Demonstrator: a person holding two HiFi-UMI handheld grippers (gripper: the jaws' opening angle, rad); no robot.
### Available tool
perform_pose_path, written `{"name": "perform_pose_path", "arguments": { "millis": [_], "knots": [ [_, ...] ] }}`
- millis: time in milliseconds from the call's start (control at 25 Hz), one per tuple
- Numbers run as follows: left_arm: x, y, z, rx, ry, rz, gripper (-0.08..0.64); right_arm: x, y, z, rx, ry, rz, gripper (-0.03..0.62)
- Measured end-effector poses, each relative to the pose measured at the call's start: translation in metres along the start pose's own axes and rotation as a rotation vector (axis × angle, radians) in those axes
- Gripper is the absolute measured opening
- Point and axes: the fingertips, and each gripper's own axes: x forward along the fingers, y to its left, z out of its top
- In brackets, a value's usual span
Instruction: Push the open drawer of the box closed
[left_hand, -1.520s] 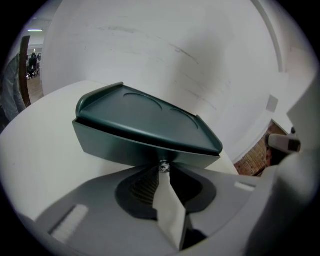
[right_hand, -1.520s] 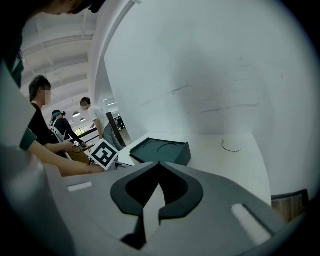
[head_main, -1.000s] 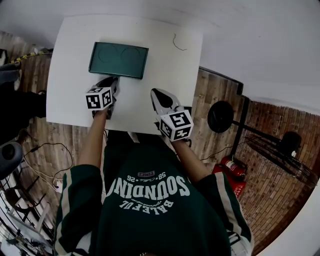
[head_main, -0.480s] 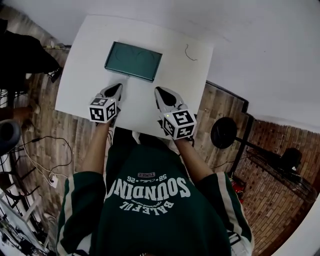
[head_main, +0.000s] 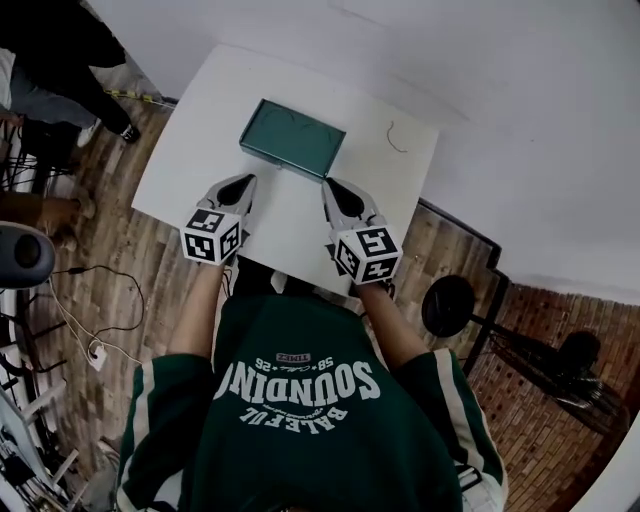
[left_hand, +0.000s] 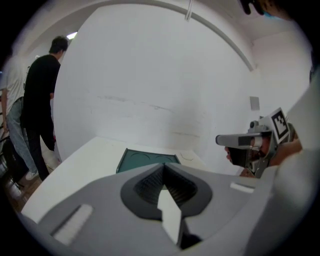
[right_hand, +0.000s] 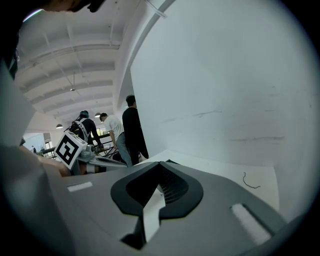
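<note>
Teal flat rectangular box (head_main: 292, 138), two faint circles on top

Box (head_main: 292, 138) on table (head_main: 200, 150) — cord (head_main: 396, 138) at right.

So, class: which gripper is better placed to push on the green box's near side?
Left, probably. The left gripper, fingers just closed on nothing, points straight at the green box; the view from the right gripper shows only a sliver of it.
</note>
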Motion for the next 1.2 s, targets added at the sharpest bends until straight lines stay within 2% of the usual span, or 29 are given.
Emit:
{"name": "perform_pose_path", "arguments": {
  "millis": [400, 1200],
  "knots": [
    [-0.035, -0.002, 0.043, 0.044, -0.119, 0.045, 0.052, -0.001, 0.009, 0.026, -0.066, -0.05, 0.027, 0.002],
    [-0.047, -0.008, 0.04, 0.032, -0.122, 0.042, 0.052, -0.005, 0.024, 0.022, -0.069, -0.041, 0.042, 0.002]
  ]
}}
